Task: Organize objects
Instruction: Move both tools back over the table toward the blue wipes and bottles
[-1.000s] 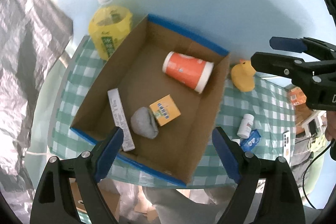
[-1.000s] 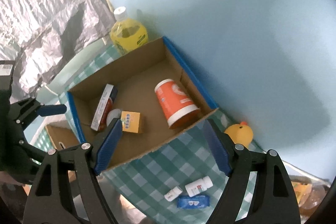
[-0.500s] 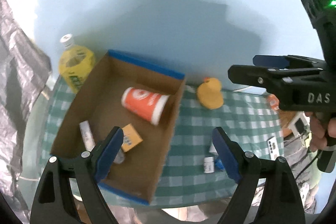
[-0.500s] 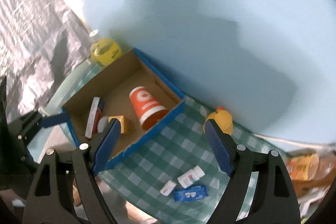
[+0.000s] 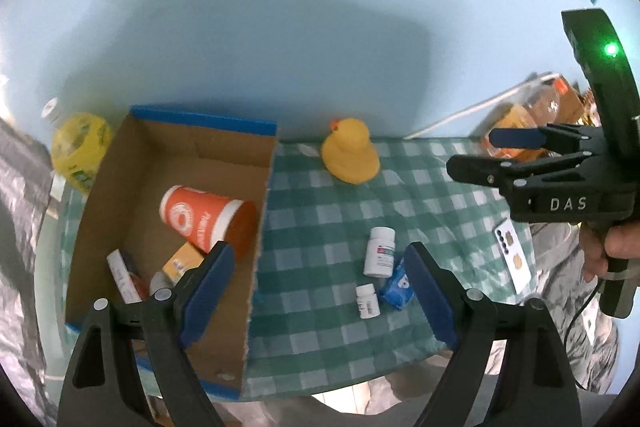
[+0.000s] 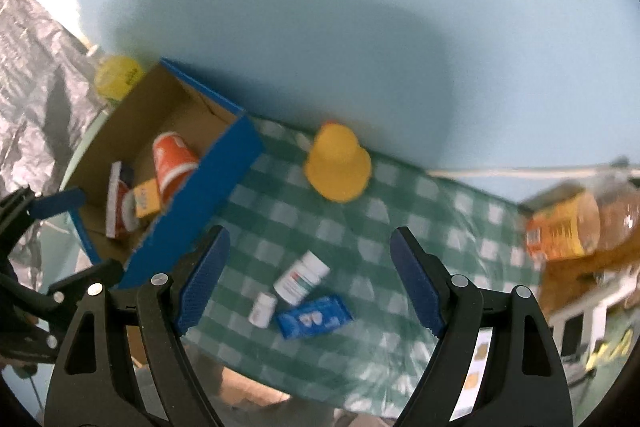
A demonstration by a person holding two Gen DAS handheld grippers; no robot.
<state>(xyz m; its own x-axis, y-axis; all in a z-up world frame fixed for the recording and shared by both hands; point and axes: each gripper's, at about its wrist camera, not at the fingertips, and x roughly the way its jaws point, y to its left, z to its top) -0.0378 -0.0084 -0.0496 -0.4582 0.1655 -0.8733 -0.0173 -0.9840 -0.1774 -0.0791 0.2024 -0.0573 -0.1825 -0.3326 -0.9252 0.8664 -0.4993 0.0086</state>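
Both grippers, left (image 5: 316, 291) and right (image 6: 308, 279), spread wide, holding nothing. Hovering above pill bottles (image 6: 302, 277) and blue packet (image 6: 316, 317) on checkered cloth (image 6: 400, 219).

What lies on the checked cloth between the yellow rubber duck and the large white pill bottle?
Nothing: in the left wrist view, only bare green checked cloth lies between the yellow rubber duck and the large white pill bottle.

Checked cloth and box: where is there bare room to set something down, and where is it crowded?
Bare cloth lies between the cardboard box and the large pill bottle, and between the rubber duck and that bottle. Crowded: the small bottle and blue packet beside it. In the box, the back left floor is bare; the orange cup and small boxes fill the front.
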